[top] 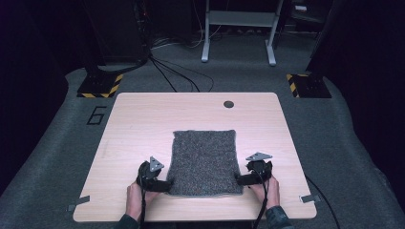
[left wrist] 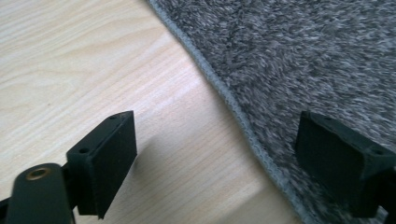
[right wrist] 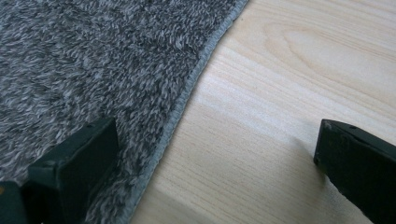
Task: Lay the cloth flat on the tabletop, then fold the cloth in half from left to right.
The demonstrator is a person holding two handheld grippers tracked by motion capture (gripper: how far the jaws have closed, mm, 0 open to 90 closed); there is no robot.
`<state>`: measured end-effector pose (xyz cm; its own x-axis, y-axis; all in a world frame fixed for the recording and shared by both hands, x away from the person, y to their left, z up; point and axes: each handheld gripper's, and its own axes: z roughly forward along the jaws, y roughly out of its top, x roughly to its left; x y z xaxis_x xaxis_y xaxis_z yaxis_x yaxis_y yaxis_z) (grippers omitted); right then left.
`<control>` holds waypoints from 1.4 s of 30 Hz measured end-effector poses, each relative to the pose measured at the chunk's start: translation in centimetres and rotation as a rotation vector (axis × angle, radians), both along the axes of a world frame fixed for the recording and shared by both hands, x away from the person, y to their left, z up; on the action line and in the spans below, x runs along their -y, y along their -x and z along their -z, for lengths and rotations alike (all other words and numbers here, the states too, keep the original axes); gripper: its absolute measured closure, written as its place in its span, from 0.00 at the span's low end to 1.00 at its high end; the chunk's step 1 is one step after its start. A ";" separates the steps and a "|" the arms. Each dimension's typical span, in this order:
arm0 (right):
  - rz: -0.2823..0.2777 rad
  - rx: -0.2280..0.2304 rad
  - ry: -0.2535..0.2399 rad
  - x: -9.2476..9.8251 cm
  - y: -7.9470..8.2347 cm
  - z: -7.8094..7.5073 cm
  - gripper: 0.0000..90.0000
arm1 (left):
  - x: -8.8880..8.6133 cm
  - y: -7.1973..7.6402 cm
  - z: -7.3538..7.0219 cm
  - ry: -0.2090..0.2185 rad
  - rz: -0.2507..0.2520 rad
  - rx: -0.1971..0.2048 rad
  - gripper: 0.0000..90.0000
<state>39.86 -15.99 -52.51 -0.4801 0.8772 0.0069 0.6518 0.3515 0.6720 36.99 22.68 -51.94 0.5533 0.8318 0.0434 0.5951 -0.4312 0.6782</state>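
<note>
From above, we saw a grey cloth [top: 204,162] lying flat on the wooden surface [top: 143,119], the left gripper [top: 165,185] and right gripper [top: 240,180] at its near corners. Each gripper view showed us jaws standing apart, straddling the cloth's hemmed edge, gripping nothing.

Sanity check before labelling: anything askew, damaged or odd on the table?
Nothing stands out. The grey towel lies flat and roughly square on the wooden table, hem intact. Left gripper and right gripper sit open, each straddling a near corner edge.
</note>
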 end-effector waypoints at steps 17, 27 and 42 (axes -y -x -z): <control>-0.069 0.051 -0.062 -1.6 1.3 -2.8 0.00 | -2.7 -3.1 -3.2 0.071 -0.030 0.005 0.09; -0.177 0.088 -0.109 -6.5 3.0 -4.3 0.00 | -1.7 -5.9 -4.2 0.080 -0.006 0.017 0.03; -0.353 0.078 -0.127 -14.4 4.3 -5.0 0.00 | -0.5 -11.6 -4.1 0.101 0.009 -0.017 0.00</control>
<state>35.60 -1.60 -47.53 -0.7560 0.6522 0.0567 0.4508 0.4558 0.7675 48.63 23.23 -47.86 0.5604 0.8267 -0.0497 0.6036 -0.3666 0.7080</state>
